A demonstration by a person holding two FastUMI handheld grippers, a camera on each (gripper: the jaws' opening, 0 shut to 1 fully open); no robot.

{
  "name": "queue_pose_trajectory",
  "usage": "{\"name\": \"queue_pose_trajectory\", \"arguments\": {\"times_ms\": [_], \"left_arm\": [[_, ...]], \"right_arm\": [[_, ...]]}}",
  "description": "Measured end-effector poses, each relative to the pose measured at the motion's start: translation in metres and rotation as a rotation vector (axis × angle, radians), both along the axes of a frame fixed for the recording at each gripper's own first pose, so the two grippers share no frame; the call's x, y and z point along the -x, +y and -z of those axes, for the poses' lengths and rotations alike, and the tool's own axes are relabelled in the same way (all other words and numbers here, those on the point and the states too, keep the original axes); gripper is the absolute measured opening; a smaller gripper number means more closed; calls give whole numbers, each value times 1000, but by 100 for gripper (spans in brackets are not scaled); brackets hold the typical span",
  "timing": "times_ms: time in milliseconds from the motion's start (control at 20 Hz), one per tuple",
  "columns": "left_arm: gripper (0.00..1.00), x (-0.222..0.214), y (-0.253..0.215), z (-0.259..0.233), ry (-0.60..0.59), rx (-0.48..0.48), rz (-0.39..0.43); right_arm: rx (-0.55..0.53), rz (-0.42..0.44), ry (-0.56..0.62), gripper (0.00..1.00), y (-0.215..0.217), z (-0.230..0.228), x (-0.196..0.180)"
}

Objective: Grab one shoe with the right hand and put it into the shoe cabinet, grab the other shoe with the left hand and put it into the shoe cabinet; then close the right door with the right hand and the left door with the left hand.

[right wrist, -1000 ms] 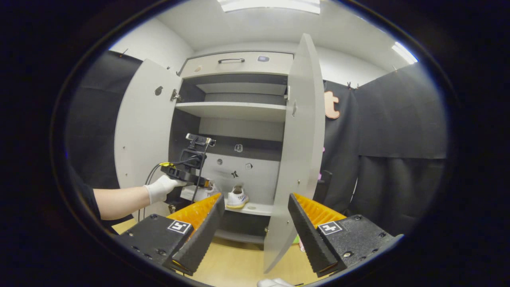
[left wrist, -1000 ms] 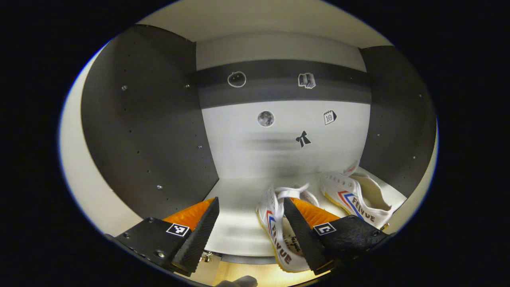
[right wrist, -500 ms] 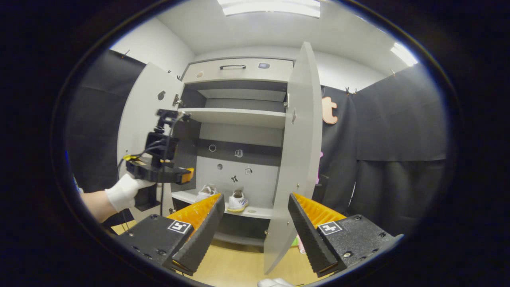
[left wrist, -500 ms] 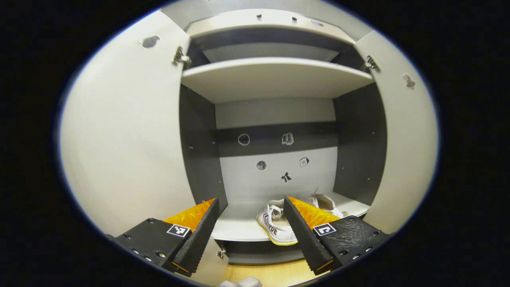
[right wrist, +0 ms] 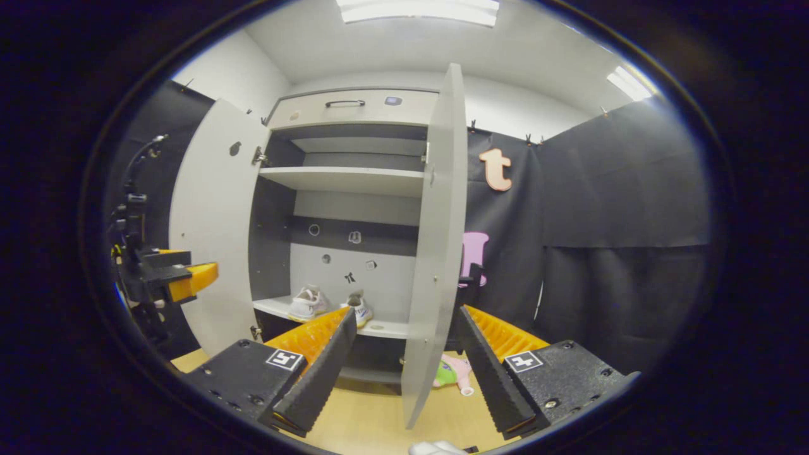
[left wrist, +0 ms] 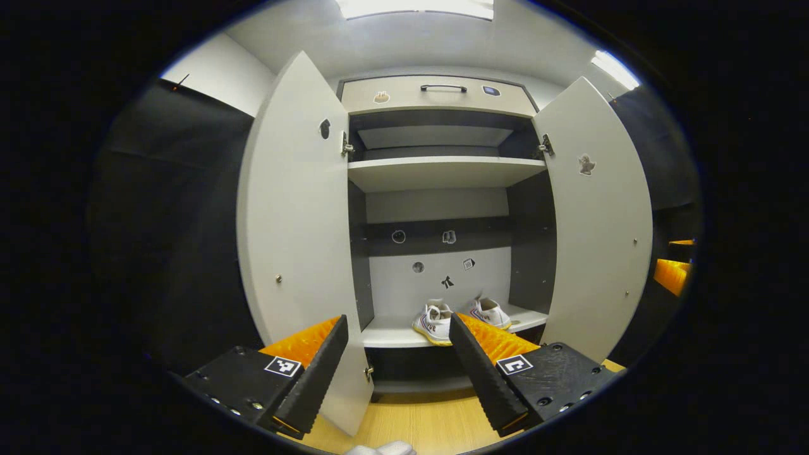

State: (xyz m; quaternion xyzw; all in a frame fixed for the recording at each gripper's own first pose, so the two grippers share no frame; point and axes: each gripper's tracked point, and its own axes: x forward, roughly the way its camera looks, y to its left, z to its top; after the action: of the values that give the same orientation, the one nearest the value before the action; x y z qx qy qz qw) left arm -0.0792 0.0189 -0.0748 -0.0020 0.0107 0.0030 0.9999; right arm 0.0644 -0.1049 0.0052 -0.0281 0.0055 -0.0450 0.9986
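Both grippers hover before the cabinet [left wrist: 442, 167], fingers spread and holding nothing: left gripper [left wrist: 398, 373] faces the open shelves squarely, right gripper [right wrist: 404, 373] points at the right door [right wrist: 433, 253] edge-on. Two shoes [left wrist: 455, 316] sit side by side on the lower shelf [left wrist: 385, 333]. The right gripper view catches a toy [right wrist: 452, 374] on the floor.

two white canvas shoes [left wrist: 436, 319] [left wrist: 490, 311] sit side by side on the grey cabinet's [left wrist: 442, 174] lower shelf, ahead between the jaws; both doors [left wrist: 297, 234] [left wrist: 597, 221] open.
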Motion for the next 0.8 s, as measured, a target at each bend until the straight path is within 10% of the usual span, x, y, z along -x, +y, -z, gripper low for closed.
{"name": "queue_pose_trajectory", "arguments": {"times_ms": [450,800], "left_arm": [[96,43,3,31,44,33,2],[96,52,11,29,43,37,-45]], "right_arm": [[-70,224,52,100,-118,18,-21],[-151,152,100,100,-119,27,-66]]}}
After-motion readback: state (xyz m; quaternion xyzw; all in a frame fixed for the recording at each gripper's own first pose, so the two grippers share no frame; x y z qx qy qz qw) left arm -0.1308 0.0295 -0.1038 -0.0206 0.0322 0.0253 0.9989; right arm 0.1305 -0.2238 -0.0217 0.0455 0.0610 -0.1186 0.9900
